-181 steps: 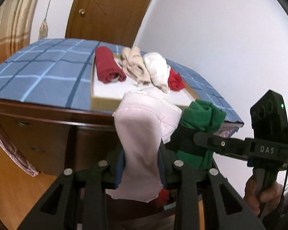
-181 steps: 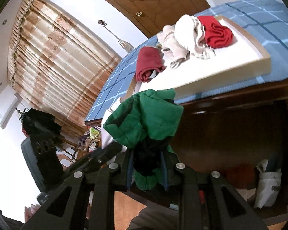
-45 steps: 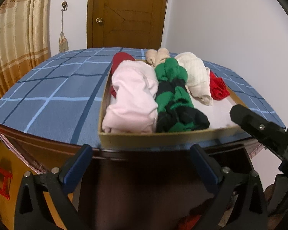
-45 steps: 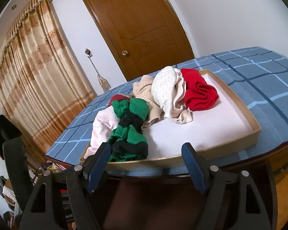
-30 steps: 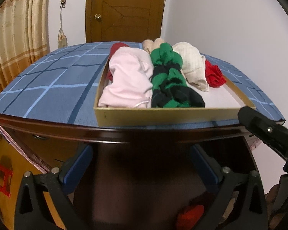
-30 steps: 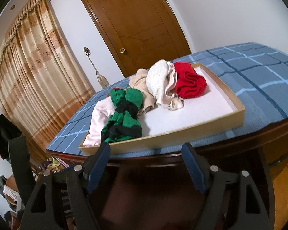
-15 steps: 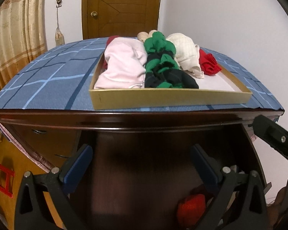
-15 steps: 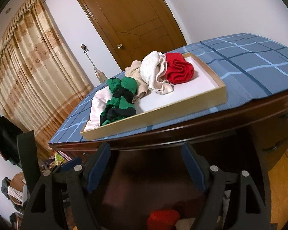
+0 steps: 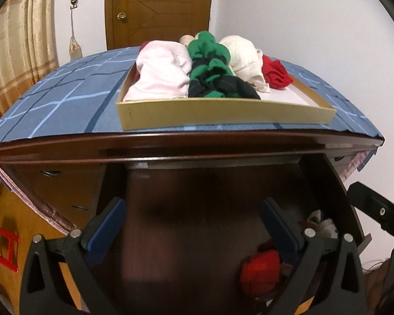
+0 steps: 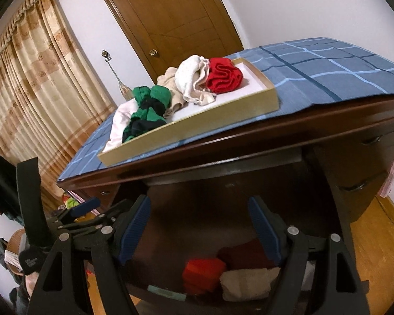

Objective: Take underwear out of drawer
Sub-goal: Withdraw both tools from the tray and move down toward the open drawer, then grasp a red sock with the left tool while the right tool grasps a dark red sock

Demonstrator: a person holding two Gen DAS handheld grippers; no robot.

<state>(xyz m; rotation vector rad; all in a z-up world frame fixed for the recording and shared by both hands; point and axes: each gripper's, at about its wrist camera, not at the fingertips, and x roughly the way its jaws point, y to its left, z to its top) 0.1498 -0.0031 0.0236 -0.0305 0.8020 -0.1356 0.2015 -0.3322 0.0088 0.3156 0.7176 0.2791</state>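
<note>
Both claws are spread wide and carry nothing: the left claw [image 9: 191, 225] and the right claw [image 10: 198, 225] hang low in front of the open drawer [image 10: 249, 270]. Inside it lie a folded red piece [image 10: 203, 271], a darker red one [image 10: 247, 253] and a whitish one [image 10: 245, 283]. The drawer is dim, so a claw could catch 2 pieces at once or knock the counter [image 9: 170, 144] edge on the way up. A blue checked cloth [image 9: 65, 99] covers the counter, where a shallow tray [image 9: 223, 114] holds 6 pieces. Behind stand a wooden door [image 10: 176, 21] and beige curtains [image 10: 39, 78].
</note>
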